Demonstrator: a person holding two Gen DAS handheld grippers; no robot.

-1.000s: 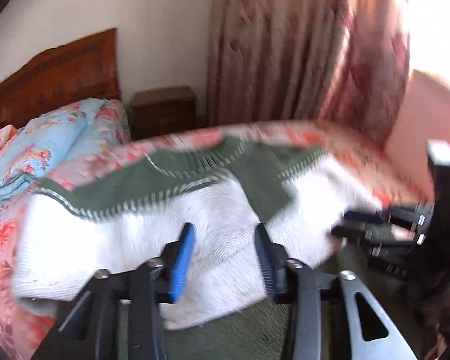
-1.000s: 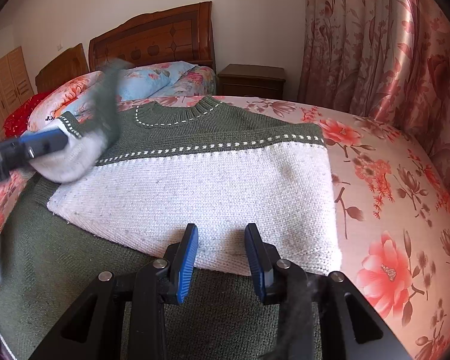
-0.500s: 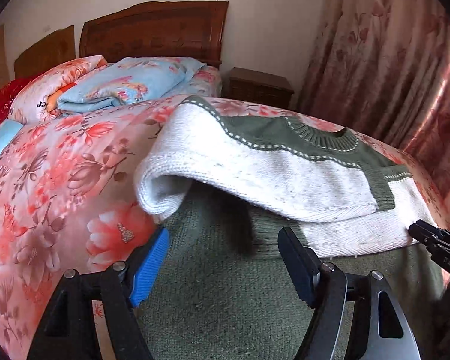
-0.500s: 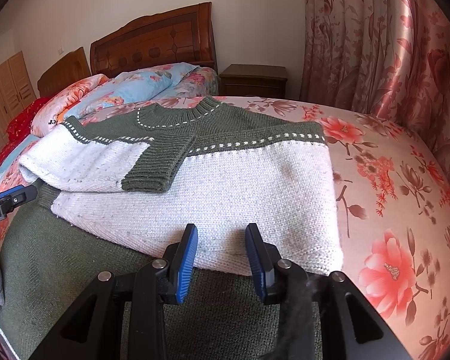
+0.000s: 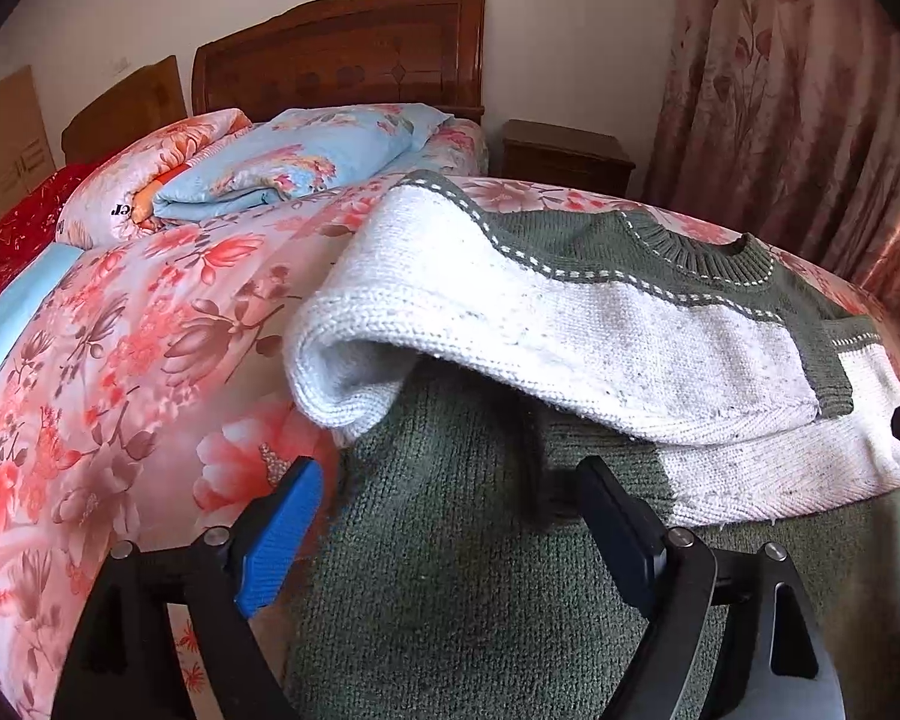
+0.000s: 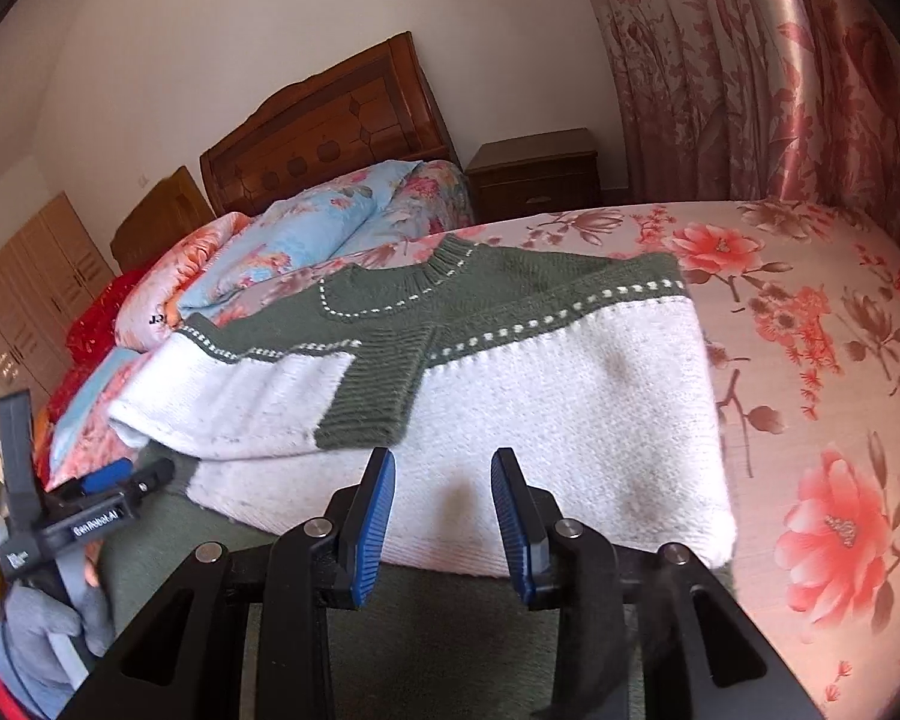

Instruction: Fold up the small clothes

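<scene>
A green and white knit sweater (image 6: 570, 396) lies on the floral bed, its lower green part (image 5: 450, 588) nearest me. One sleeve (image 6: 258, 402) is folded across the chest, its green cuff (image 6: 372, 408) near the middle. The sleeve also shows in the left wrist view (image 5: 540, 336), bulging at the fold. My left gripper (image 5: 444, 516) is open and empty, low over the green hem at the sweater's left side; it also shows in the right wrist view (image 6: 120, 480). My right gripper (image 6: 444, 510) is open and empty at the white band's near edge.
The floral bedsheet (image 6: 810, 360) extends to the right of the sweater. Folded quilts and pillows (image 5: 270, 174) lie at the head of the bed by the wooden headboard (image 5: 342, 54). A nightstand (image 6: 534, 174) and curtains (image 6: 750, 60) stand behind.
The left gripper carried the sleeve across the chest, let it go and drew back to the sweater's left side, opening wide. The right gripper stayed open and tilted its view.
</scene>
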